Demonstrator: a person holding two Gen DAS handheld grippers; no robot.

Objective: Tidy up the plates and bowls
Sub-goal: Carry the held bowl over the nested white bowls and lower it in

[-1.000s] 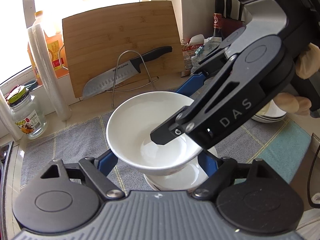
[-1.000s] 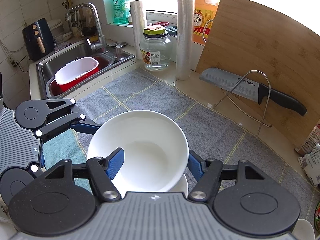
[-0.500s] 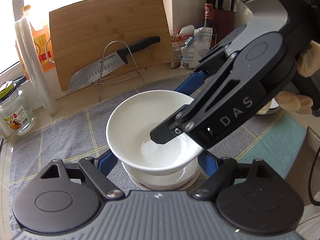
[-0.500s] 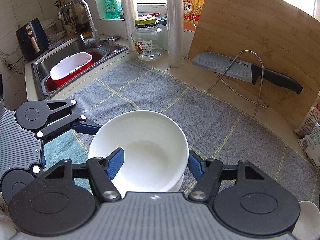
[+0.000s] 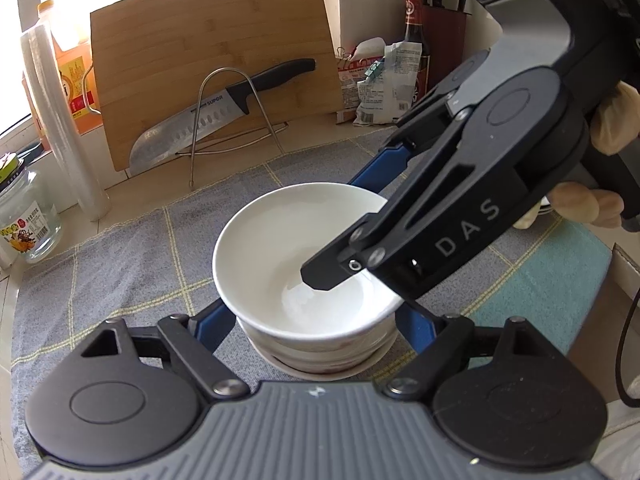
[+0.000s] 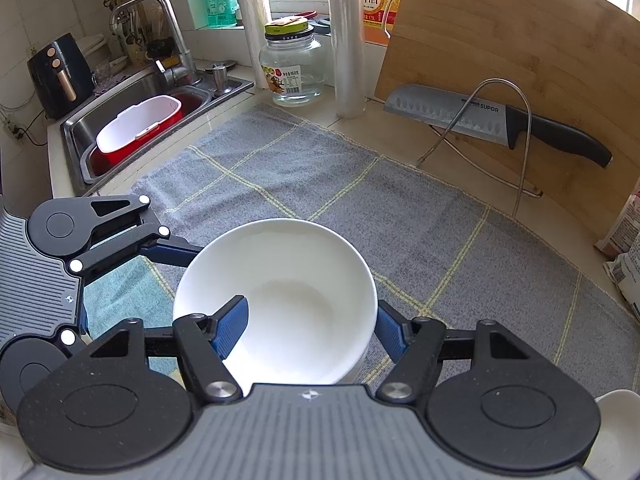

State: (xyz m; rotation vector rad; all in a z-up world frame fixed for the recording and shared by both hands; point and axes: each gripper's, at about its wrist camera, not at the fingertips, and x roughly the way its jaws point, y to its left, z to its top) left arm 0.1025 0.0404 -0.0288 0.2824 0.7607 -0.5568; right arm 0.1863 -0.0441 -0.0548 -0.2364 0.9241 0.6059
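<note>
A white bowl point(image 5: 280, 248) sits on top of a stack of white bowls and a plate point(image 5: 320, 364) on the grey checked towel point(image 5: 120, 264). My left gripper point(image 5: 316, 320) is open, one blue finger on each side of the stack, apart from it. My right gripper point(image 6: 312, 324) holds the top bowl point(image 6: 280, 280): one finger is inside the bowl, the other outside its wall. In the left wrist view the right gripper point(image 5: 460, 216) reaches in from the right.
A bamboo cutting board point(image 5: 212, 52) and a knife point(image 5: 224, 108) on a wire rack stand behind. A glass jar point(image 6: 292, 68) and film rolls point(image 6: 346, 36) stand by the window. The sink point(image 6: 132, 120) lies far left. More white dishes point(image 6: 616, 420) lie at right.
Both grippers and the top bowl came down. The bowl now rests nested on the stack, where before it hung above it.
</note>
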